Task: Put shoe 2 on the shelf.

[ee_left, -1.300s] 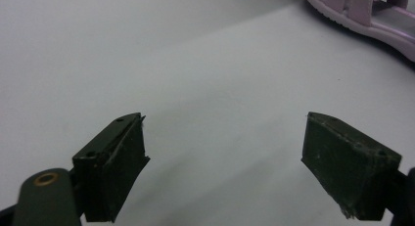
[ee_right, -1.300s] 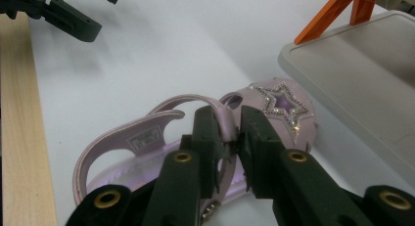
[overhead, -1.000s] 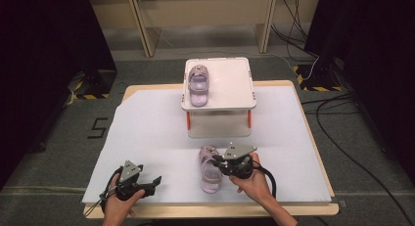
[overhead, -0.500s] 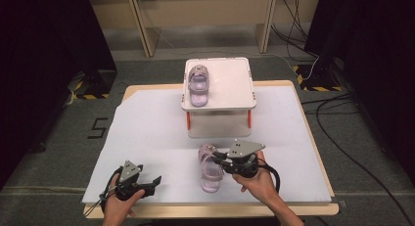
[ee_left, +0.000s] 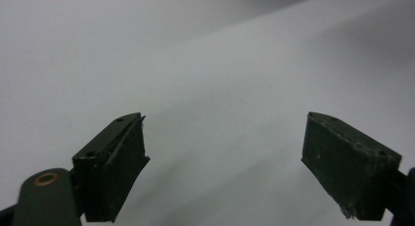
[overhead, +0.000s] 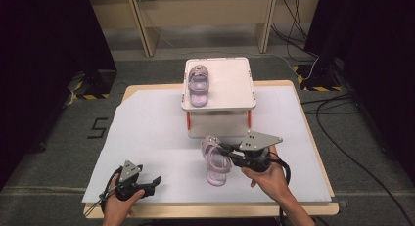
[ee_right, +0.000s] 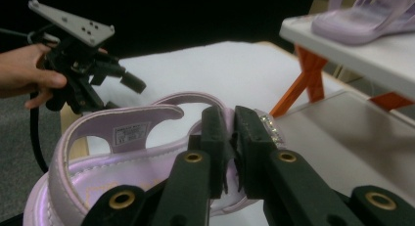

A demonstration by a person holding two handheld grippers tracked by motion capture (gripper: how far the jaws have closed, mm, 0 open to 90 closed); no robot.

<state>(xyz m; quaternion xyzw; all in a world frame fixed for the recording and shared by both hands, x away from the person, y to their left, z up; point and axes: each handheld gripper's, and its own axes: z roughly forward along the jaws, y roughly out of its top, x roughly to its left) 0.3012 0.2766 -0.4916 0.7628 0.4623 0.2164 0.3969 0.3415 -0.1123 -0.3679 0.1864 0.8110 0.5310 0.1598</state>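
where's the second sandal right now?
In the high view the second sandal is front-centre over the white table, clamped in the right gripper, just before the raised stand bearing its mate.

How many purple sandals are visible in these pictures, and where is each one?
2. One sandal lies on top of the white stand. The other sandal is at the table's near side, clamped by its strap in the right gripper.

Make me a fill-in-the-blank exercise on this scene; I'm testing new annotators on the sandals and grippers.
1. The right gripper is shut on a strap of the lilac plastic sandal near the table's ____ edge.
2. The second lilac sandal lies on top of the white ____.
3. The fingers of the left gripper stand ____, with nothing between them.

Missing words: front; stand; open
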